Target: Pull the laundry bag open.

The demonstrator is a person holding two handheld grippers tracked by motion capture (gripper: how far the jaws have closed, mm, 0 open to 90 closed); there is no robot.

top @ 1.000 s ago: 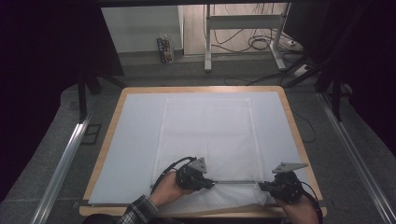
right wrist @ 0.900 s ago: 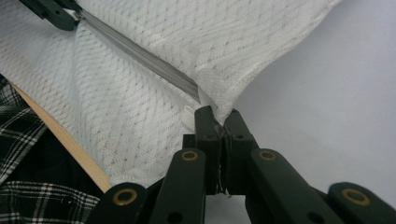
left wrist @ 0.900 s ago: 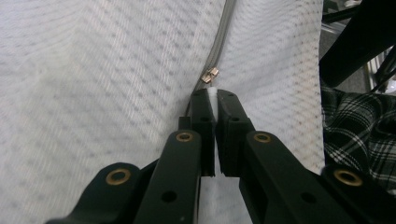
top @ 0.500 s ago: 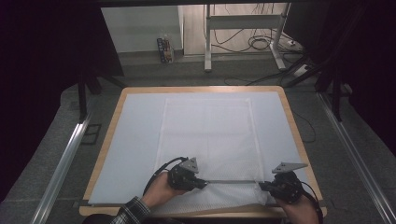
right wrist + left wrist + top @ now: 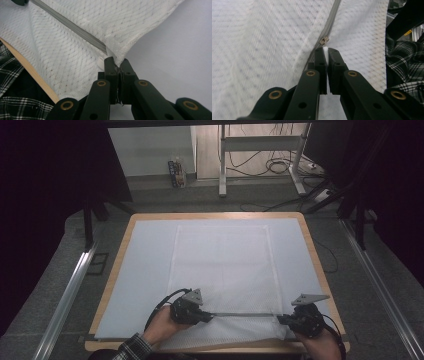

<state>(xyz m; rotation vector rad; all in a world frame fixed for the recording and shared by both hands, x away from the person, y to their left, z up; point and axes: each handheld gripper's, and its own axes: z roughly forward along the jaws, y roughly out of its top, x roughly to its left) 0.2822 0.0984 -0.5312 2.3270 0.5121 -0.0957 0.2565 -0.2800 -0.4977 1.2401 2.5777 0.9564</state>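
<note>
Wooden desk [image 5: 320, 265] under pale sheet, white mesh bag [image 5: 222, 265] flat mid-desk, grey zipper [image 5: 242, 314] along near edge. Right claw [image 5: 117, 62] clenched on bag's corner fabric at zipper end; left claw [image 5: 326, 51] clenched on white pull tab behind slider [image 5: 324, 40]. Keep right anchored, zipper taut; draw left straight along track.

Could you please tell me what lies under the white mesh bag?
Under the mesh bag lies a pale sheet covering the wooden table. Whatever sits beneath the bag's middle is hidden; its contents cannot be made out.
</note>
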